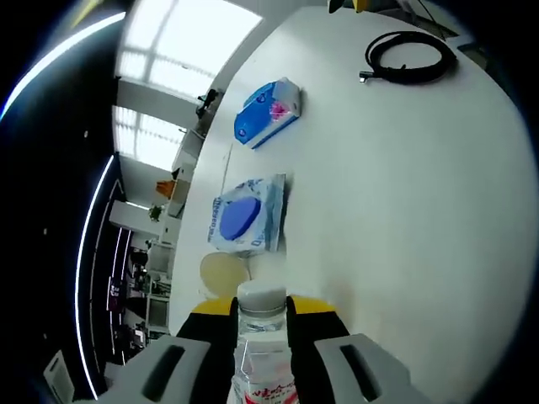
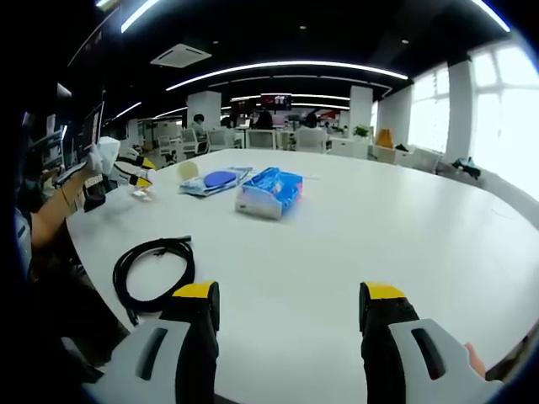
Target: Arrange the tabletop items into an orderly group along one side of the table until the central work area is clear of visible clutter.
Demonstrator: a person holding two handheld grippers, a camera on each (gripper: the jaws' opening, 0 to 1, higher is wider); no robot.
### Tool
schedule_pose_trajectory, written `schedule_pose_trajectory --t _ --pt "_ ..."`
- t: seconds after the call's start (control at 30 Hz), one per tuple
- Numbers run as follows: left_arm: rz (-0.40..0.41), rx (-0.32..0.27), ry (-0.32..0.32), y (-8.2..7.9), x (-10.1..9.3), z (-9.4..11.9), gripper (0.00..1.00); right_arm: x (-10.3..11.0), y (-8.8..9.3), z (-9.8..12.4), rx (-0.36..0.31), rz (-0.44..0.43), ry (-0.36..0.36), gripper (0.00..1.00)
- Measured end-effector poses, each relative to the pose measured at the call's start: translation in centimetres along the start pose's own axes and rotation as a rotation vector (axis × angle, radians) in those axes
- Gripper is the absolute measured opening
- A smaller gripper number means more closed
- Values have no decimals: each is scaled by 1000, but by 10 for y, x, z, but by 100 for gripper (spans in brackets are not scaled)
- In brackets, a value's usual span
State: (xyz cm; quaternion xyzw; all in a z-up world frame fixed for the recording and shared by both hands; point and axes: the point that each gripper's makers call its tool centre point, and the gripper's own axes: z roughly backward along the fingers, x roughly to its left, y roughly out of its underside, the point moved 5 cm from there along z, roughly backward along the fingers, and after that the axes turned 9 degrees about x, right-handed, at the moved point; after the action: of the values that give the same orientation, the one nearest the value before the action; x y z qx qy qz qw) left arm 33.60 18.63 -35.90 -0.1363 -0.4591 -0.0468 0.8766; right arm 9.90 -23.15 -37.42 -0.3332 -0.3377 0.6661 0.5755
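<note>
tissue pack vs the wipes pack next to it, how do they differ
The tissue pack is boxy and stands thick; the wipes pack lies flat. The tissue pack shows pink print on blue and white; the wipes pack has a round dark-blue lid. Both are blue soft packs on the white table.

Water bottle [image 1: 262, 353] in hand-held gripper [image 1: 261, 324]

I'm seeing curved ceiling light strips [image 2: 278, 69] glowing over office desks [image 2: 278, 139], while bright windows [image 2: 484, 101] are lining the right wall.
</note>
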Motion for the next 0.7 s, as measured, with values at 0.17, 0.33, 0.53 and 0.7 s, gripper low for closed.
schedule_pose_trajectory --t 0.17,0.33,0.53,0.7 --pt "11 5 -23 3 5 0 21 -1 0 2 -7 -5 5 65" --pt "22 12 -47 8 10 4 21 -2 0 4 -8 -6 11 65" --pt "37 13 -67 11 18 11 21 -2 -1 4 -11 -5 11 65" --pt "41 14 -74 13 21 15 21 1 -1 4 -13 -2 6 65"
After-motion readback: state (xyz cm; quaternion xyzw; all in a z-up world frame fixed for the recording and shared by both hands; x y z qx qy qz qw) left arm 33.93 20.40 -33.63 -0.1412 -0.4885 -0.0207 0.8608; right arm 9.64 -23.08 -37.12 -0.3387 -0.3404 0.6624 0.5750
